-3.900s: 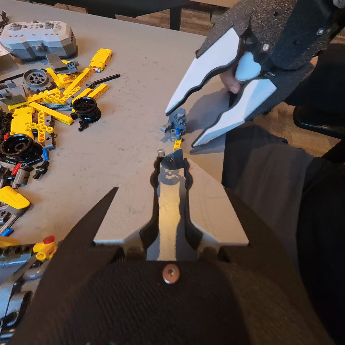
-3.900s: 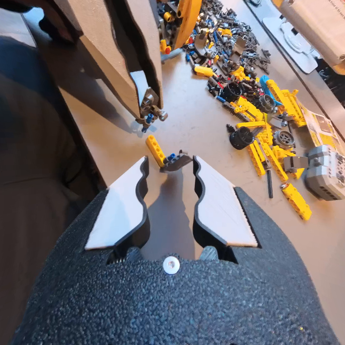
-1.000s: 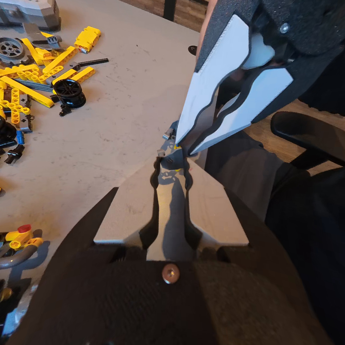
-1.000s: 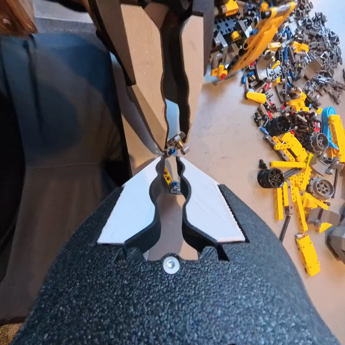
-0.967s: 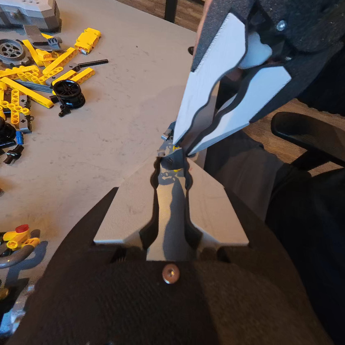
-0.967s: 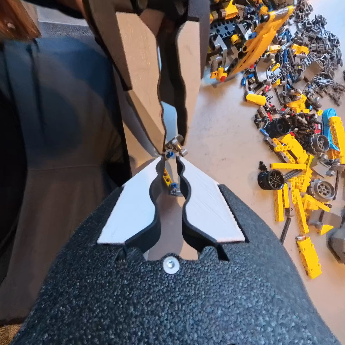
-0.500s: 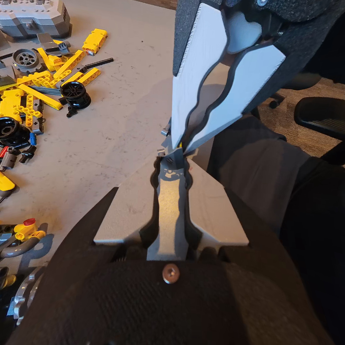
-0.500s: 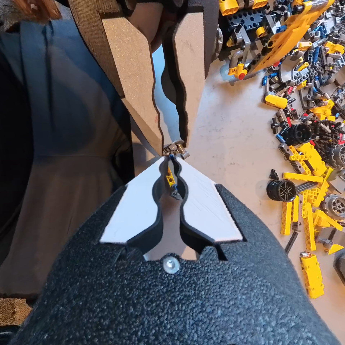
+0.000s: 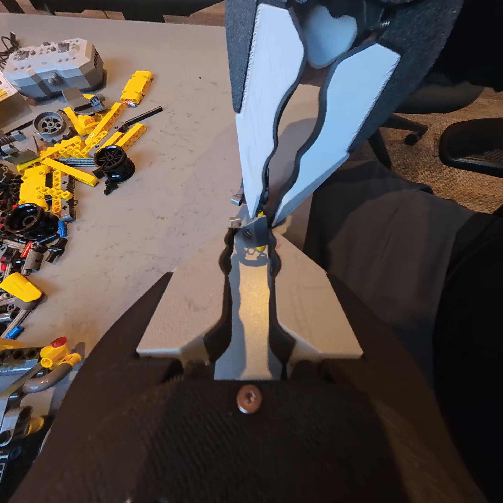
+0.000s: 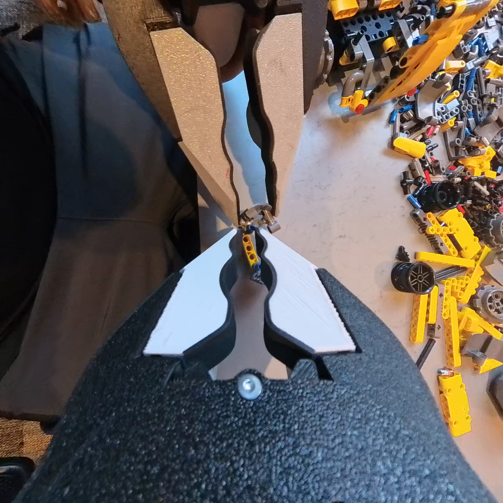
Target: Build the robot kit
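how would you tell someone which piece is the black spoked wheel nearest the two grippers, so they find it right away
Start at the grey table and find the heap of yellow beams on its left side. At the heap's right edge, facing the bare tabletop, lies the black spoked wheel. It lies beside the heap's yellow beams, closer to the grippers than the grey hub or the other black wheel.

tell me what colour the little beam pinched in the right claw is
Yellow, with a row of holes; the beam shows best in the right wrist view, between the right claw tips.
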### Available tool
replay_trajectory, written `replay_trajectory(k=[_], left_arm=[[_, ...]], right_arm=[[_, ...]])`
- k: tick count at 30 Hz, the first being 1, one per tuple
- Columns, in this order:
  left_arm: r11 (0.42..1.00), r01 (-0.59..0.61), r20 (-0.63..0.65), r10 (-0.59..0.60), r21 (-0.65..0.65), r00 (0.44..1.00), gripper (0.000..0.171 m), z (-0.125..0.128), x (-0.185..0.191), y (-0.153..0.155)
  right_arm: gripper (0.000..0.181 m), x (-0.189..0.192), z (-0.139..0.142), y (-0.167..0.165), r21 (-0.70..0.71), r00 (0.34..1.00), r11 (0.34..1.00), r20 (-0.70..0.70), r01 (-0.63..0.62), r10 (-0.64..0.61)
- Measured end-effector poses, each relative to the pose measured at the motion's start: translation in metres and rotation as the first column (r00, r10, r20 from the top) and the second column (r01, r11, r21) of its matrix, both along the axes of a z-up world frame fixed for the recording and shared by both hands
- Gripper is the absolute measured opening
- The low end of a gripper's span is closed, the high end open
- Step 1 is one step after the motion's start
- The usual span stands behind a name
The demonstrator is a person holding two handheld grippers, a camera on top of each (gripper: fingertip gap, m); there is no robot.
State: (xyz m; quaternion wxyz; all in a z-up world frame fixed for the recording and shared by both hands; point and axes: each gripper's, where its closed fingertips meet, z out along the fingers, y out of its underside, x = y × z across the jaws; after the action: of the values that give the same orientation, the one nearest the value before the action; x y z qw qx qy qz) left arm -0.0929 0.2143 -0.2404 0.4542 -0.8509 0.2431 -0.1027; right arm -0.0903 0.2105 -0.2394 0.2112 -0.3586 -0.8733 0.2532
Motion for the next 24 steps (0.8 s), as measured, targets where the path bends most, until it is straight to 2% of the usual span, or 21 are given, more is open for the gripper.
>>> replay_trajectory(k=[10,24], left_arm=[[1.000,0.011,-0.043,-0.010,0.009,0.999,0.023,-0.0015,0.0006,-0.0006],[1.000,0.010,-0.035,-0.010,-0.001,0.999,0.023,-0.0052,-0.0005,-0.0008]], right_arm=[[0.005,-0.0026,-0.0052,-0.0005,0.017,1.000,1.000,0.027,-0.003,0.002],[0.004,-0.0037,-0.0089,-0.0008,0.032,0.999,0.999,0.040,0.002,-0.004]])
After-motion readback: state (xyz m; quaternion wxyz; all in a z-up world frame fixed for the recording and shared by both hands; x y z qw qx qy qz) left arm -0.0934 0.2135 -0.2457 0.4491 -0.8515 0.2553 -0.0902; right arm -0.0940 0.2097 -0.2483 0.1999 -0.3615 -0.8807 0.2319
